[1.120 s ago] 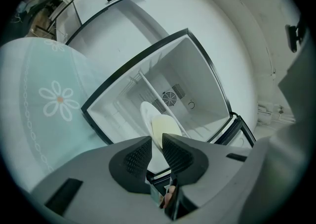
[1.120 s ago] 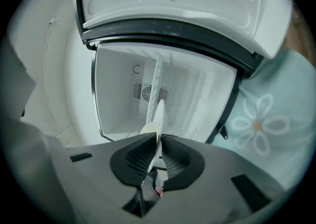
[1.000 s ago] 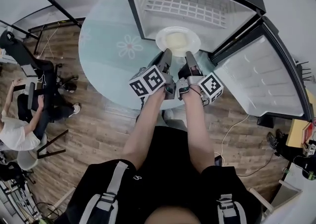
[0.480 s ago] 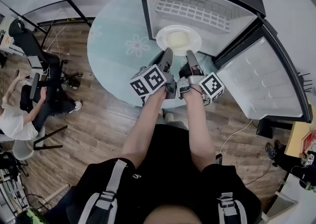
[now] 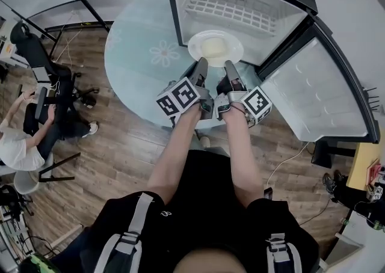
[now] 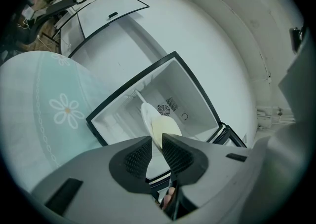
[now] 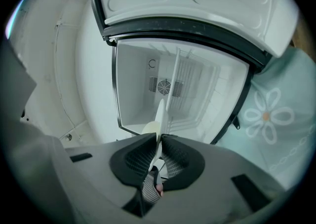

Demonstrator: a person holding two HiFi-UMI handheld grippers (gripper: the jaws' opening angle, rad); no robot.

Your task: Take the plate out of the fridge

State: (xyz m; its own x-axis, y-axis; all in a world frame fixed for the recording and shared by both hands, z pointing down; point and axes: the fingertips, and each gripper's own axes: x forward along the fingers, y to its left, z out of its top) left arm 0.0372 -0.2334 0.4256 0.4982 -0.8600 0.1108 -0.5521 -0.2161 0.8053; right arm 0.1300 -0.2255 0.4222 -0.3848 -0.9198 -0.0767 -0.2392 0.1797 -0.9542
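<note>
A white plate (image 5: 215,48) with a pale yellow centre hangs level at the mouth of the open black mini fridge (image 5: 240,1). My left gripper (image 5: 200,68) is shut on its near rim at the left, and my right gripper (image 5: 230,68) is shut on the near rim at the right. In the left gripper view the plate (image 6: 160,127) runs edge-on between the pads of the left gripper (image 6: 157,145). In the right gripper view the plate (image 7: 159,114) is a thin edge pinched in the right gripper (image 7: 159,141).
The fridge stands on a round table with a pale green flower cloth (image 5: 138,61). Its door (image 5: 319,91) swings open to the right. A wire shelf (image 5: 234,10) sits inside, above the plate. A seated person (image 5: 18,151) and chairs are on the wooden floor at left.
Both grippers have risen a little together with the plate at the fridge mouth. Both grips look the same as before.
</note>
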